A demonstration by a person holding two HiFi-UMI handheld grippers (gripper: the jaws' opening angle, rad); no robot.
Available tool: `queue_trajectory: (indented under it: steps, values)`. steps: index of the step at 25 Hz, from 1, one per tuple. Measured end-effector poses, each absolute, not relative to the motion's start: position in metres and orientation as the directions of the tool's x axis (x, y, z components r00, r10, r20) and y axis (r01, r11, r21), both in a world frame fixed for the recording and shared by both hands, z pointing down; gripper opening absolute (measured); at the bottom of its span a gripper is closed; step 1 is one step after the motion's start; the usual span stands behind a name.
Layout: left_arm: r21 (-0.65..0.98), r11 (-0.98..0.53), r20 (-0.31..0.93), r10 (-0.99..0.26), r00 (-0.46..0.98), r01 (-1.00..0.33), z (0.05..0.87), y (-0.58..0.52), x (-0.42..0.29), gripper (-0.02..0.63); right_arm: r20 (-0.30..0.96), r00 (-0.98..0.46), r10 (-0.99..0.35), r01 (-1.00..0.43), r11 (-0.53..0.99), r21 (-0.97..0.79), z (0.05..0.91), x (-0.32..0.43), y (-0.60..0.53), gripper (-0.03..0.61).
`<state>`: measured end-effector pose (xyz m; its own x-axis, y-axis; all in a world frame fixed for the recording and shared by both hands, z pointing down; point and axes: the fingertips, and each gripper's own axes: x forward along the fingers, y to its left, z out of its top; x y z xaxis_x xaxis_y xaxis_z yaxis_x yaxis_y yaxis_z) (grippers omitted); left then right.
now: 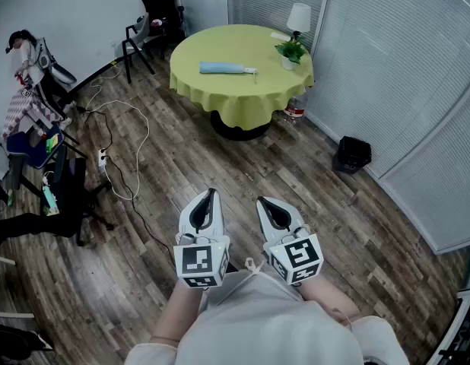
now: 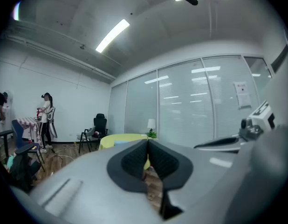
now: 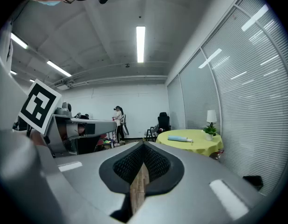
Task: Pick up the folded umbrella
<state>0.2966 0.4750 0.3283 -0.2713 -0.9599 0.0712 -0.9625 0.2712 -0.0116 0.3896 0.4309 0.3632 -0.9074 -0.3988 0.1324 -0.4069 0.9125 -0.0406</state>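
Note:
The folded umbrella (image 1: 223, 68) is light blue and lies flat on a round table with a yellow-green cloth (image 1: 242, 90) at the far side of the room. It also shows in the right gripper view as the umbrella (image 3: 180, 138) on the table (image 3: 195, 143). My left gripper (image 1: 211, 192) and right gripper (image 1: 261, 201) are held side by side close to my body, far from the table, pointing towards it. The left gripper (image 2: 147, 141) and the right gripper (image 3: 144, 144) both have their tips together with nothing between them.
A white lamp (image 1: 298, 17) and a small potted plant (image 1: 290, 50) stand on the table's right side. A black bin (image 1: 354, 153) sits by the blinds. Cables (image 1: 121, 150) trail over the wood floor. Chairs (image 1: 140, 40) and a person (image 2: 45, 120) are at the left.

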Motion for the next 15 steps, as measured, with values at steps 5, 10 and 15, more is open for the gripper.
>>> queue_trajectory:
  steps: [5,10,15]
  values:
    - [-0.001,0.272,0.079,-0.959,-0.271,-0.962,0.332,0.477,0.292,0.006,0.148,-0.910,-0.387,-0.397,0.917,-0.047,0.368,0.386,0.434,0.000]
    - [0.007,0.270,0.102,-0.958,-0.268,-0.963,0.340,0.472,0.288,0.006,0.166,-0.900,-0.403,-0.421,0.903,-0.087,0.377,0.385,0.427,0.000]
    - [0.015,0.265,0.137,-0.956,-0.261,-0.964,0.353,0.466,0.284,0.006,0.176,-0.895,-0.410,-0.433,0.893,-0.119,0.386,0.383,0.419,0.000]
